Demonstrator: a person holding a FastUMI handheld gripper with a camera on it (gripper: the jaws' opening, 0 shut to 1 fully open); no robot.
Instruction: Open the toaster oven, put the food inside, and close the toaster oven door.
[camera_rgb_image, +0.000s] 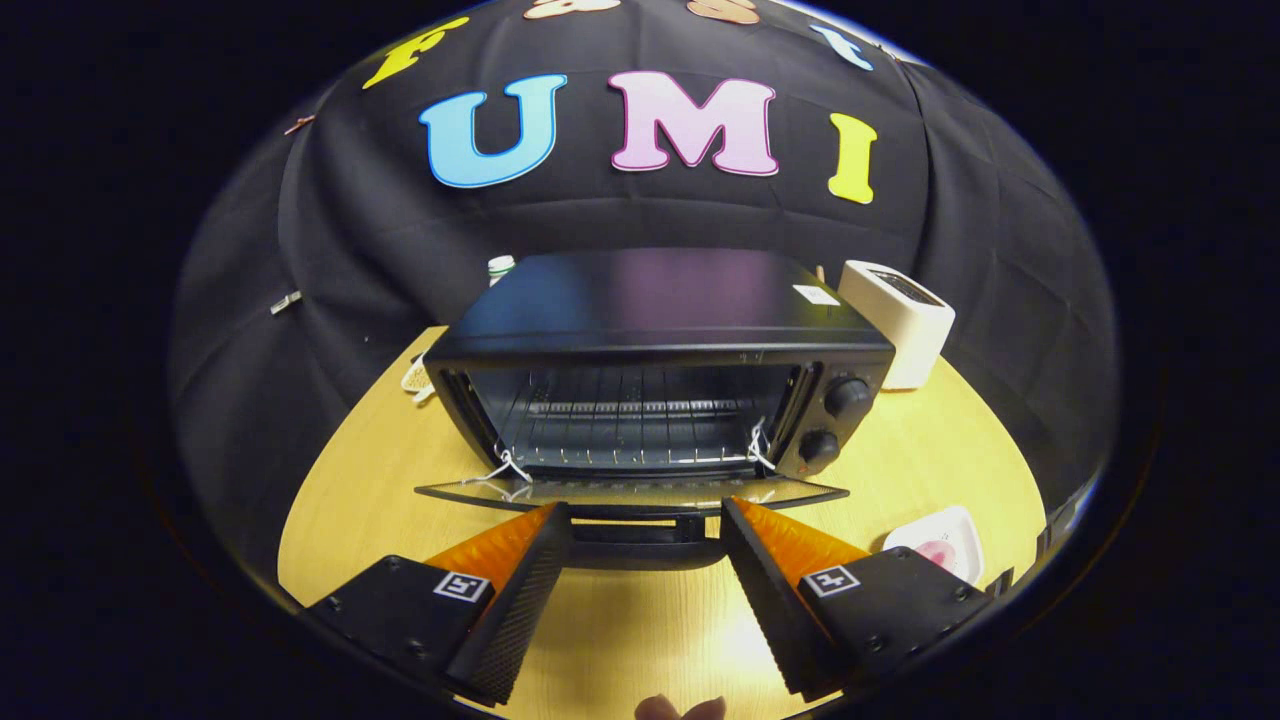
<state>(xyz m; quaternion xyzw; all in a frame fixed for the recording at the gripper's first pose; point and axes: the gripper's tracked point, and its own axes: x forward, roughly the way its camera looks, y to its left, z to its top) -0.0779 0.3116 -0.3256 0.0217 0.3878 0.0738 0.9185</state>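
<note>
Black toaster oven (660, 370) sits on the wooden table (940, 450), its glass door (630, 492) folded down flat and the wire rack (630, 410) inside bare. Just ahead of the door handle (645, 540), the gripper (645, 520) has its fingers spread wide, holding nothing. Right of the fingers lies a white dish (945, 540) (something pink on it). A white toaster (905, 315) stands beside the oven.
</note>
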